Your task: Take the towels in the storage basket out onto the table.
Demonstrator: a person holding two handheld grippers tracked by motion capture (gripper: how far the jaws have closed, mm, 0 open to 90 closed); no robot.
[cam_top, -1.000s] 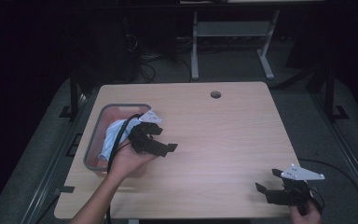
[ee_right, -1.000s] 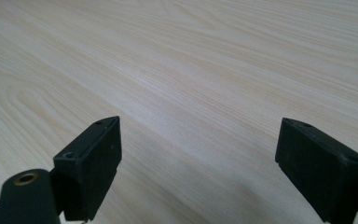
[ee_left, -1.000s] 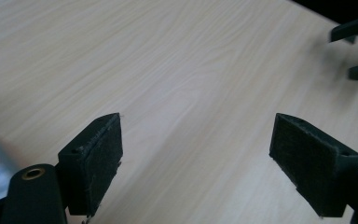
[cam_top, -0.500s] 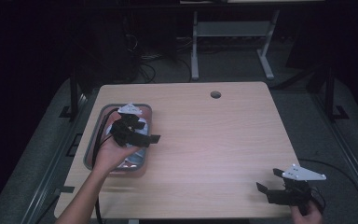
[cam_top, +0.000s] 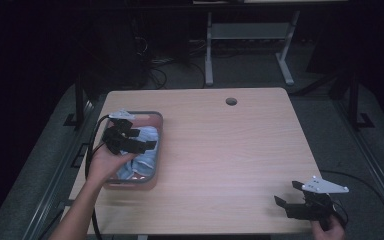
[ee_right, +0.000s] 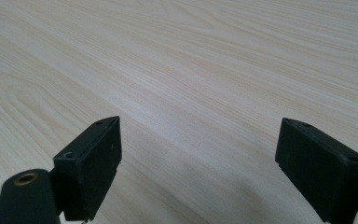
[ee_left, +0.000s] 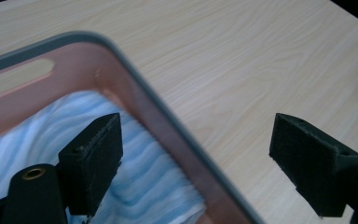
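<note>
Left tongs (ee_left: 196, 158) gape wide, empty, straddling the tray (ee_left: 168, 116) rim.

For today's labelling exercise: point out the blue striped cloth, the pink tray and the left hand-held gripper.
blue striped cloth (ee_left: 154, 172), left gripper view, its middle folds.
pink tray (cam_top: 158, 145), high view, its right rim.
left hand-held gripper (cam_top: 147, 146), high view, between its fingertips.

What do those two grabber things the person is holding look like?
Both are black. Each gripper, left gripper and right gripper, has two chunky black jaws with flat, rough-looking inner faces, and a pale grey three-cornered plate on top. A black cable loops from the left one. A small brass-coloured ring sits near the jaws. The person's forearm is bare, with no sleeve.
</note>
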